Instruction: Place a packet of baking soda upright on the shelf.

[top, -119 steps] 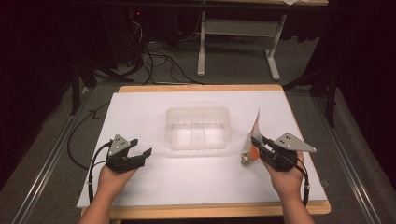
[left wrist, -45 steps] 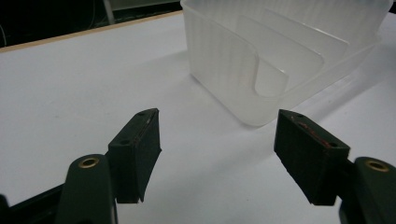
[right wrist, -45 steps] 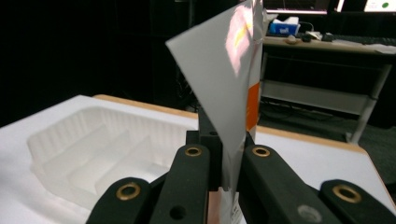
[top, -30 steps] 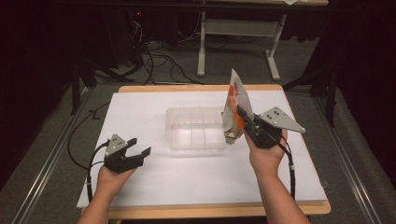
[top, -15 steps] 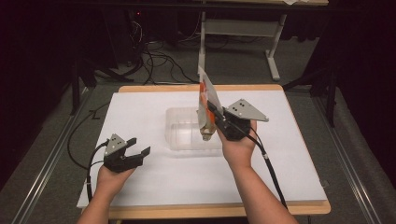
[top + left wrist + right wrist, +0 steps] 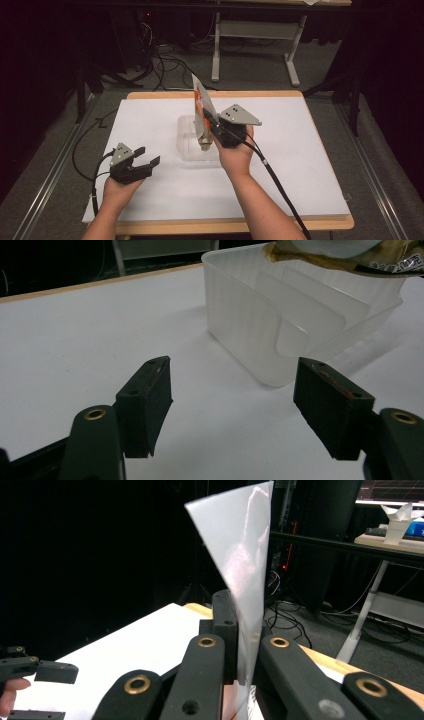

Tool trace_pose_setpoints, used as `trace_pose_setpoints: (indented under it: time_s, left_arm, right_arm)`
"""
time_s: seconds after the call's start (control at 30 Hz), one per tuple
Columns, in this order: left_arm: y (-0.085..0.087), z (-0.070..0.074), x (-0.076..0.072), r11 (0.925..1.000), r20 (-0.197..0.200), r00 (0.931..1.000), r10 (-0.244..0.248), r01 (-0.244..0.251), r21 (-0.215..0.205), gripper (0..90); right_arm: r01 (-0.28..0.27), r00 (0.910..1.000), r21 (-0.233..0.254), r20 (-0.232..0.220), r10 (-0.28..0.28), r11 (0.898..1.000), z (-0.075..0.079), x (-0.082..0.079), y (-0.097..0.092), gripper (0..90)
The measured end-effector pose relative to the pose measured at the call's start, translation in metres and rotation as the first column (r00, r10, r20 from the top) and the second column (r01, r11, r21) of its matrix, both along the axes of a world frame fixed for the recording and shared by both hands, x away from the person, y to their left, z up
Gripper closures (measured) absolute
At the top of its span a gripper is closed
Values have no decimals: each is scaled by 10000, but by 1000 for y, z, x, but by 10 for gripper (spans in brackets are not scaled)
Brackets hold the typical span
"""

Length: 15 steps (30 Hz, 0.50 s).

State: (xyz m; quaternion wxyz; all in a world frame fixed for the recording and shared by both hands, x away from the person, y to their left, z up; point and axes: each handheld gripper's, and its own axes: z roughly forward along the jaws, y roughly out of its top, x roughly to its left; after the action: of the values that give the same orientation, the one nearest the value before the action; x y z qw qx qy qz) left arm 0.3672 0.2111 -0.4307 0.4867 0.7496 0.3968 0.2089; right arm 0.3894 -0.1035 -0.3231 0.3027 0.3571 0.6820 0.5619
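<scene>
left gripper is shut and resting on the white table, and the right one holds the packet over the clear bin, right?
Not quite: the left gripper is open, not shut. The left gripper view shows its two black jaws wide apart with nothing between them. The rest holds: it rests on the white table while the right gripper holds the packet over the clear bin.

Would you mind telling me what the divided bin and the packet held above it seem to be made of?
The bin looks like frosted translucent plastic: its dividers show through the milky walls. The packet, clamped in the right gripper, looks like thin glossy plastic film or foil laminate: it shines silvery in the right gripper view.
</scene>
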Motion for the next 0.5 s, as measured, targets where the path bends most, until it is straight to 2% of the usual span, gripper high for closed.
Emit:
trace_pose_setpoints:
  time_s: [0.13, 0.5]
  left_arm:
    - [0, 0, 0, 10000, -9, 10000, -8, 8, -10, 319]
    - [-1, 0, 0, 10000, -36, 10000, -44, 44, 8, 319]
  right_arm:
    - [-16, 10000, -13, -4, 16, 10000, -2, 4, 3, 900]
    - [67, 9993, -173, -375, -73, 9998, -18, 22, 14, 900]
